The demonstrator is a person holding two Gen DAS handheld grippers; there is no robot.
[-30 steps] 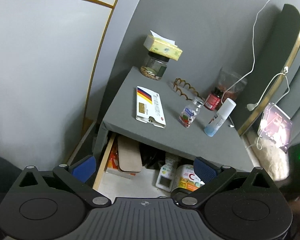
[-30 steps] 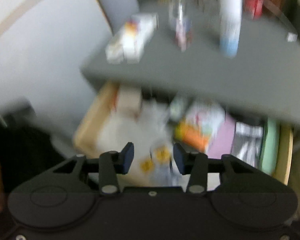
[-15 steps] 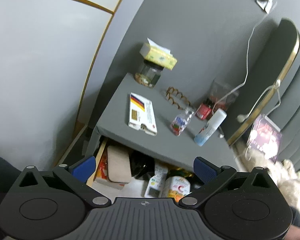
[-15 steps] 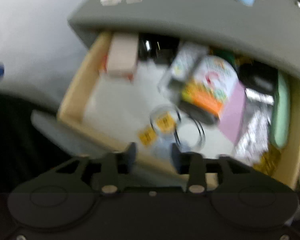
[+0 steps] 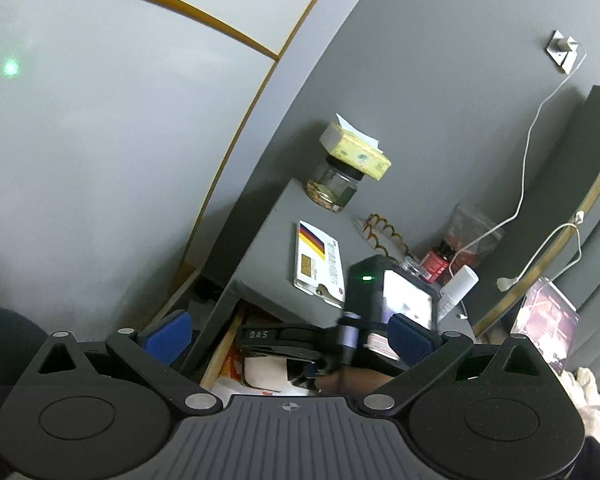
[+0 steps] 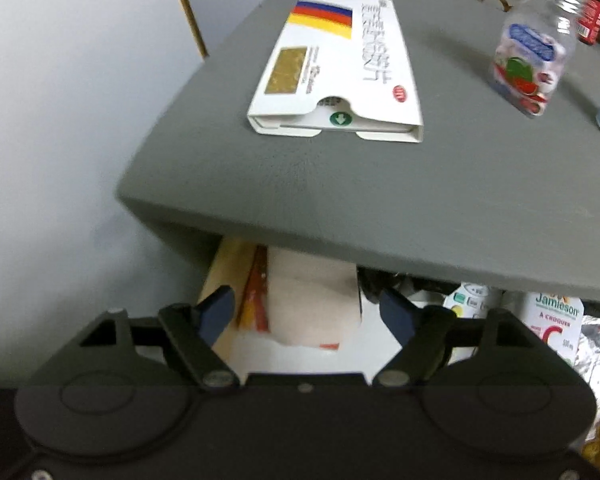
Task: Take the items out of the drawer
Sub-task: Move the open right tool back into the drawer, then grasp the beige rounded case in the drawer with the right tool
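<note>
Left wrist view: the left gripper (image 5: 288,334), jaws spread and empty, hangs back from the nightstand (image 5: 268,264); the right gripper's body (image 5: 380,312) blocks most of the open drawer (image 5: 224,344). Only here show the tissue box (image 5: 356,152) on a jar (image 5: 332,188) at the back left corner.

Right wrist view: the right gripper (image 6: 314,314), released, flanks a pale pink box (image 6: 312,300) at the drawer's left end (image 6: 220,268); a vitamin bottle (image 6: 556,324) lies further right. A white carton (image 6: 340,68) lies near the top's front edge.

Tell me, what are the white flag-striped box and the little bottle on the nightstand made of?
The white box looks like thin matte cardboard: folded flaps and a cut thumb notch show at its near end. The small bottle seems clear plastic, perhaps glass: you see through it above a glossy printed label. Blur leaves that open.
</note>
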